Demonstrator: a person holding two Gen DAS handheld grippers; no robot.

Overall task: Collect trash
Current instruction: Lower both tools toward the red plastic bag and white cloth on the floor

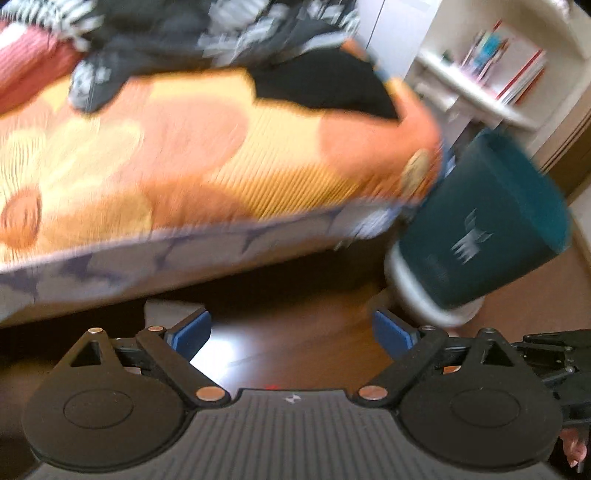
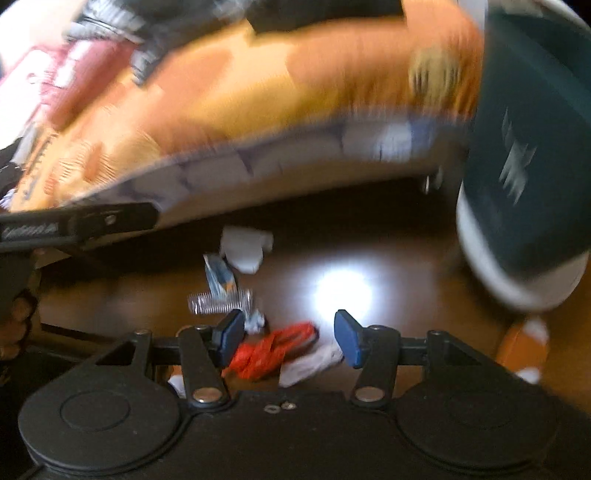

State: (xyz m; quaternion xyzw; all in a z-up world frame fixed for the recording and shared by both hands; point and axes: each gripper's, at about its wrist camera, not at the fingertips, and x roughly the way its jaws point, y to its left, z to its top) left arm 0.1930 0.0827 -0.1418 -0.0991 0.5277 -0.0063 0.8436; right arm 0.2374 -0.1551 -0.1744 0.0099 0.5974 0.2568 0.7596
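Floor trash (image 2: 273,350) under right claw (image 2: 290,338) only

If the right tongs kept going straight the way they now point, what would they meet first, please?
Most likely the red wrapper on the wooden floor, lying between the open right tongs; motion blur leaves depth uncertain.

Open right tongs (image 2: 290,338) over red wrapper (image 2: 273,350)

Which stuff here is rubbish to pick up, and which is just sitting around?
For the job:
- red wrapper
- white crumpled paper
- clear plastic bottle
- blue-and-white packet
- teal bin

Just lying about:
- bed with orange cover
- dark clothes
- bookshelf
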